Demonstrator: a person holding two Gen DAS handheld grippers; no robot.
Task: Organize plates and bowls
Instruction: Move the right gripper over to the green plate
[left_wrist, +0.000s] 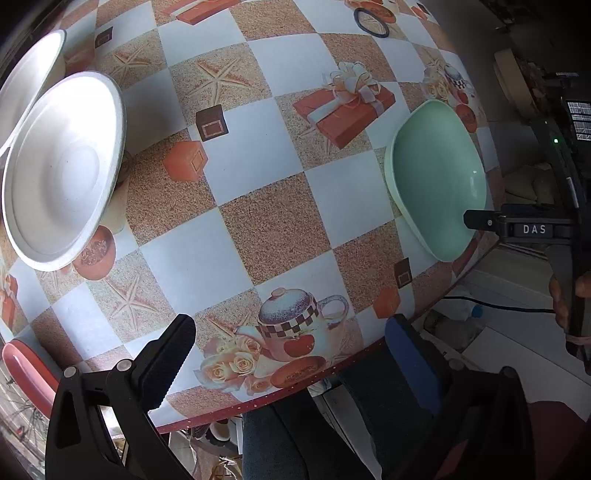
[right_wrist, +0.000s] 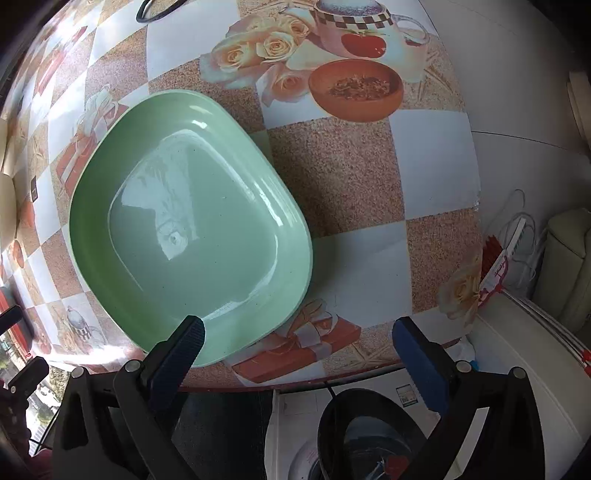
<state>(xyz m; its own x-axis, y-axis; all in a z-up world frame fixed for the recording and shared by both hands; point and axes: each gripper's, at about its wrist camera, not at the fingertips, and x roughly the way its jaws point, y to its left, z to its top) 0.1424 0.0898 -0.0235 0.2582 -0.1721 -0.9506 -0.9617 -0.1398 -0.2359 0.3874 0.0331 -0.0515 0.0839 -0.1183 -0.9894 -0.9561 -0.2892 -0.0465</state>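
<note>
Black fingers of the left hand-held gripper (left_wrist: 290, 334) are spread wide apart, holding nothing, over the near edge of the table (left_wrist: 273, 236). Far to the left sits a red dish (left_wrist: 26, 373). Above it, two white bowls (left_wrist: 62, 166) sit close together. On the right side lies a green plate (right_wrist: 188, 221). The right hand-held gripper (right_wrist: 299, 338) is wide open too. One finger (right_wrist: 181, 350) is over the plate's near rim.

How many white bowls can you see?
2: both at the table's left edge, the near bowl overlapping the far bowl. More may be out of view.
</note>
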